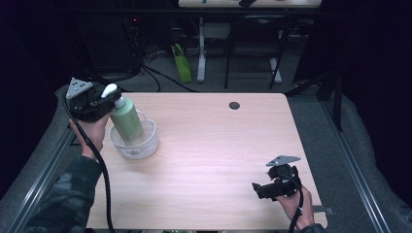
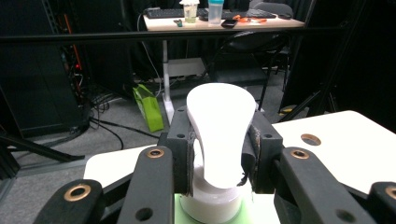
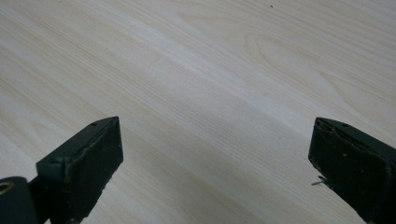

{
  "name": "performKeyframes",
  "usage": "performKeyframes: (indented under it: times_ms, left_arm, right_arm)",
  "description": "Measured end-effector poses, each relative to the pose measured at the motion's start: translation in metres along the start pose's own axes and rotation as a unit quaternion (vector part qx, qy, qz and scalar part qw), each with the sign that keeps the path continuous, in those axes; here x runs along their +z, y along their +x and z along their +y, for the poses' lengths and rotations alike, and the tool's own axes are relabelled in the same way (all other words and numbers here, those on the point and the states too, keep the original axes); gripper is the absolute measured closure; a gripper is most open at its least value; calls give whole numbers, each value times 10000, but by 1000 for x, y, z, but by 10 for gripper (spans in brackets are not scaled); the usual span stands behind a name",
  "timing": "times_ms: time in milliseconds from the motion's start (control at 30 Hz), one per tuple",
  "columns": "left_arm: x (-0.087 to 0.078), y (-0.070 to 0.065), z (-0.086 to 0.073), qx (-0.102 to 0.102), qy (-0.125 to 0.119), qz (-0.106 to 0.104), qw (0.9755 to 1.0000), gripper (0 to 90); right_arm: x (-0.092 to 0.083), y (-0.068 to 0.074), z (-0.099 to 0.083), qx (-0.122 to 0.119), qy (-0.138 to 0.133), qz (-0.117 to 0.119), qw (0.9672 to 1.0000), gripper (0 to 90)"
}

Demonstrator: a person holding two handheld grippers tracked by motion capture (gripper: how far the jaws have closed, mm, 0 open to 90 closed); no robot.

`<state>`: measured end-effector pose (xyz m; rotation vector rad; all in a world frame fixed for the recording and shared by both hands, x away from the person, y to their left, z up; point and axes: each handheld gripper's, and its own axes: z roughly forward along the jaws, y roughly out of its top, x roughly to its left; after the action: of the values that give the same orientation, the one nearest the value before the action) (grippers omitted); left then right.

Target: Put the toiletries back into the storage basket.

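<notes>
At the left of the high view, the left claw (image 1: 104, 99) is clamped on the white pump head (image 2: 220, 133) of a pale green plastic pump bottle (image 1: 127, 121). The bottle tilts, its base inside a small white round openwork basket (image 1: 145, 147) that sits on the light wooden tabletop (image 1: 214, 145). At the lower right of that view, the right claw (image 1: 260, 189) hangs just above the bare wood, its jaws wide apart and holding nothing.

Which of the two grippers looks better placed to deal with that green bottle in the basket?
Left. The left gripper is shut on the green bottle's white pump, in the white basket; the right gripper is open, far off.
</notes>
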<state>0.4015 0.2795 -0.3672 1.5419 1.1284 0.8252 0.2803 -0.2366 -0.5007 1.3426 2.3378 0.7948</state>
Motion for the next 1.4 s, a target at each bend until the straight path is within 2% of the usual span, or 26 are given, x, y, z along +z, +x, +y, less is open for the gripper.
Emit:
performKeyframes:
  times_ms: [300, 867, 1033, 1200, 1300, 1400]
  left_arm:
    - [4, 0, -14, -57, 60, 16, 10000, 676]
    - [9, 1, -32, -141, 129, 81, 9998, 676]
    - [13, 4, -39, -150, 250, 84, 9995, 676]
    - [12, 4, -43, -175, 206, 75, 9996, 677]
    - [14, -1, -43, -128, 185, 58, 9997, 677]
    - [12, -6, -45, 62, 154, 115, 9998, 677]
  right_arm:
    - [0, 0, 0, 7, 9, 10, 10000, 26]
    - [0, 0, 0, -2, -5, -1, 10000, 27]
    - [0, 1, 0, -34, -12, 35, 10000, 26]
    - [-3, 2, 2, -9, -71, 5, 10000, 26]
    - [-4, 0, 2, 13, -84, 0, 10000, 26]
    - [-4, 0, 1, 26, -79, 8, 10000, 26]
